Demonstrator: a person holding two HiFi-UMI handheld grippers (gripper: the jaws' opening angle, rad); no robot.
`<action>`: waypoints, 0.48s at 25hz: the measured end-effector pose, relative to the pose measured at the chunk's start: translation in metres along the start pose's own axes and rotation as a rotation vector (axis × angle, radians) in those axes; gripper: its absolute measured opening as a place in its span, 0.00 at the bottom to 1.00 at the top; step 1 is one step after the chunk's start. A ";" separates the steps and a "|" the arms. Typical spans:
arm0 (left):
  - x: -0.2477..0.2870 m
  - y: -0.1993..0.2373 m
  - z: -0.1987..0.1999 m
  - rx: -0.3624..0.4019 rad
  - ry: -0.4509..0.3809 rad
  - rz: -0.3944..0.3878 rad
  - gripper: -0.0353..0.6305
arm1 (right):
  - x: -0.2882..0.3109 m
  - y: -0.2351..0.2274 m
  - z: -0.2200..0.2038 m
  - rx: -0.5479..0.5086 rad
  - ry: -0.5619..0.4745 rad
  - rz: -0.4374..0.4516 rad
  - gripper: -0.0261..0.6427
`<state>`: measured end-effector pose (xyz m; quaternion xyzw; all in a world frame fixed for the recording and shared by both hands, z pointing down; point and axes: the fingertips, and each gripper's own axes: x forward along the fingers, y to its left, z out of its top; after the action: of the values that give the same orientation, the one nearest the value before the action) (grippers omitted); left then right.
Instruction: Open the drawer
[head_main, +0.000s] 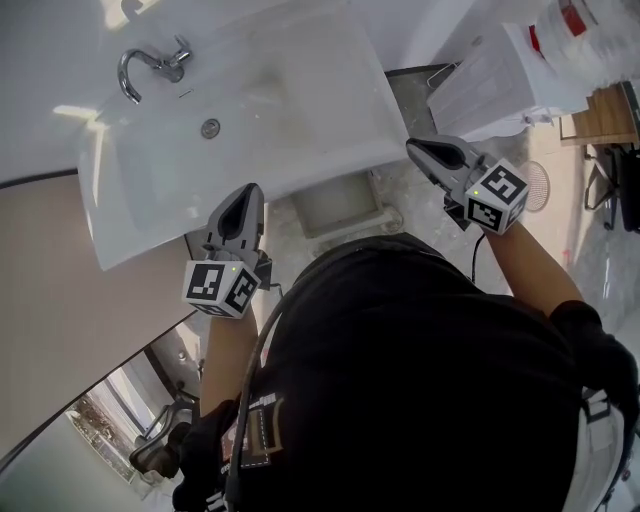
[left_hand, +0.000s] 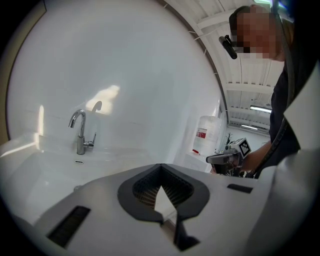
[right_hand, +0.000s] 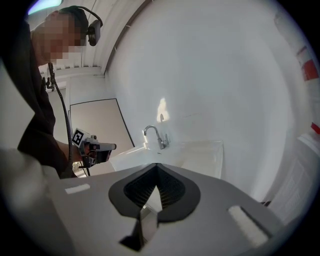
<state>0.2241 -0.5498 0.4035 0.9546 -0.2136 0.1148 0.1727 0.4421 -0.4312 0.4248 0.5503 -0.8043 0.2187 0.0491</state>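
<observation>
Head view: left gripper (head_main: 247, 193) and right gripper (head_main: 416, 149) hover at the washbasin (head_main: 330, 160) front edge, both clenched shut and empty. No drawer visible, probably under the basin. Looks like the approach step — next move means dropping lower and opening the jaws for a handle.
</observation>
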 end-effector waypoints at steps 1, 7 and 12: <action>0.000 0.000 -0.001 -0.002 -0.002 0.004 0.05 | -0.001 -0.002 0.000 -0.005 0.002 -0.004 0.03; -0.002 -0.003 -0.004 -0.011 -0.008 0.020 0.05 | -0.006 -0.006 -0.002 -0.031 0.022 -0.003 0.04; -0.002 -0.007 -0.001 -0.002 -0.016 0.019 0.05 | -0.009 -0.004 0.000 -0.050 0.027 0.006 0.03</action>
<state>0.2256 -0.5424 0.4023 0.9532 -0.2244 0.1086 0.1708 0.4496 -0.4246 0.4235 0.5436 -0.8103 0.2061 0.0734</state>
